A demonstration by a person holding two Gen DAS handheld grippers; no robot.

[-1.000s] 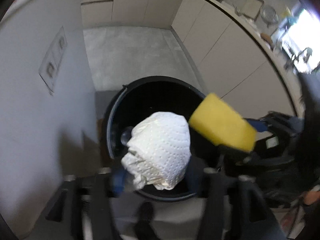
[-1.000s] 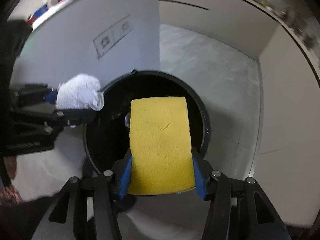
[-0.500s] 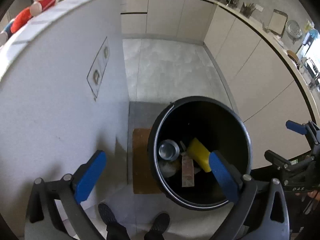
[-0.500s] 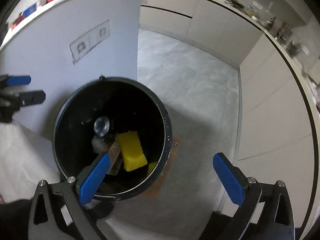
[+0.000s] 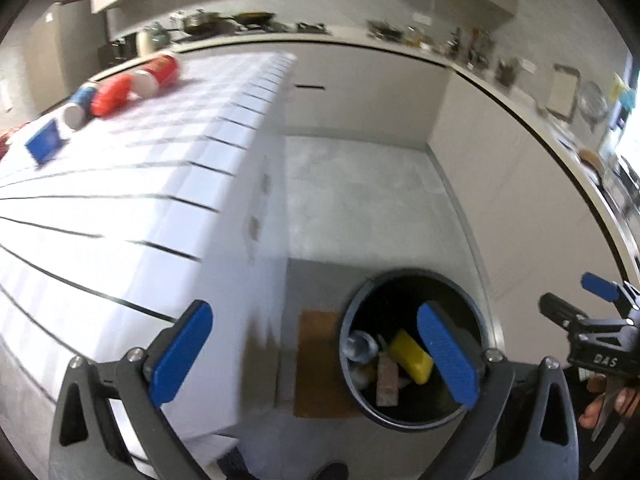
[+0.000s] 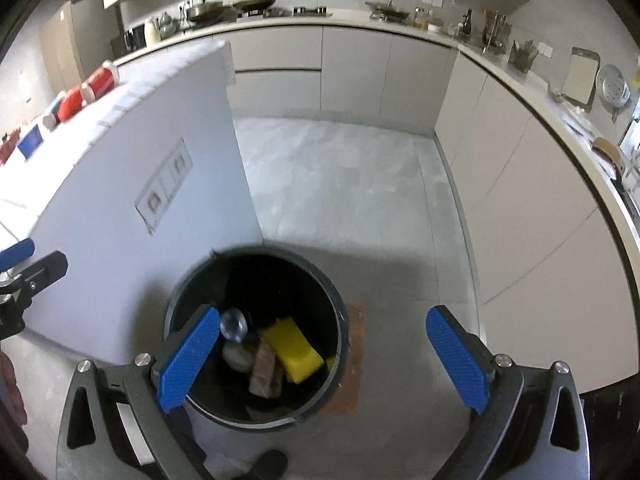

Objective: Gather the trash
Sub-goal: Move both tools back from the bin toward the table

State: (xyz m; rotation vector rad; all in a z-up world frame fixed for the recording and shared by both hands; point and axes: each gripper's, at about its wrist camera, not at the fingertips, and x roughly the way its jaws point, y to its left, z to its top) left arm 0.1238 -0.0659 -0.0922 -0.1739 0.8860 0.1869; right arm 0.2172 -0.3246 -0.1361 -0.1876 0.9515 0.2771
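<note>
Both grippers, left (image 5: 316,354) and right (image 6: 324,356), gape empty above the black trash bin (image 6: 340,320); yellow sponge (image 6: 294,348) lies inside, tiled counter's cans (image 5: 136,80) likely next.

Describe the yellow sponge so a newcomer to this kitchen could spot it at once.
Find the white tiled island; on the floor at its end stands a round black trash bin. Look inside: the yellow sponge lies on the heap, beside a brown block and a shiny round metal lid. It is the only bright yellow rectangular slab among that dull trash.
</note>
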